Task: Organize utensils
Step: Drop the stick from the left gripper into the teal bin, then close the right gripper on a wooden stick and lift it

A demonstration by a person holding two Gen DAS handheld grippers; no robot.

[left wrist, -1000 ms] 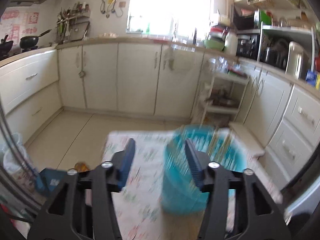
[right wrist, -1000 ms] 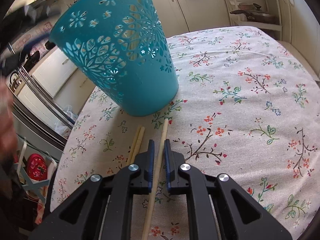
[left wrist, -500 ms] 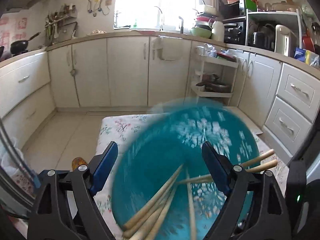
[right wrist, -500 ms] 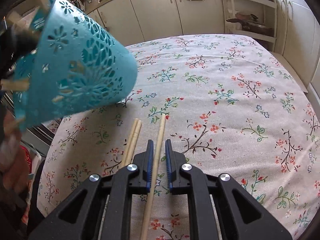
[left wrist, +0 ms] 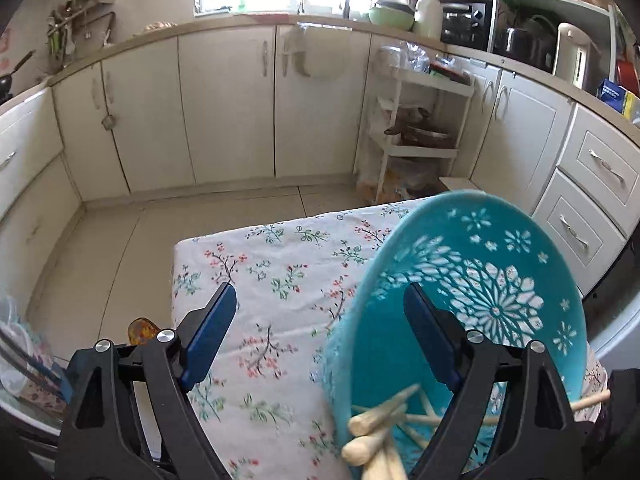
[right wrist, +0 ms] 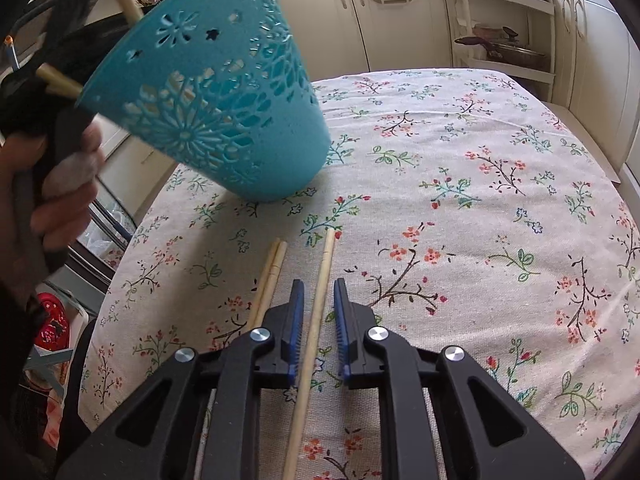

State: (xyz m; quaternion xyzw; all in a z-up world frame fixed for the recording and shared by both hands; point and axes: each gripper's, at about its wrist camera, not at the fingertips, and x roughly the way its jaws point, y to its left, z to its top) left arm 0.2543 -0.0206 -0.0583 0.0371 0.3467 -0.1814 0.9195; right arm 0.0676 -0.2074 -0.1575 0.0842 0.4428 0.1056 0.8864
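While a teal basket [right wrist: 216, 108] with flower cutouts tilts over the table's near left, its base touching the floral tablecloth [right wrist: 480, 208], the left gripper [left wrist: 320, 340] is spread wide, one finger [left wrist: 430, 336] inside the rim, clamping nothing. Wooden chopsticks [left wrist: 378, 436] crowd the basket. The right gripper [right wrist: 318, 300] is narrowly parted around a single chopstick [right wrist: 320, 300] without pinching it; two more chopsticks [right wrist: 270, 276] lie just left.
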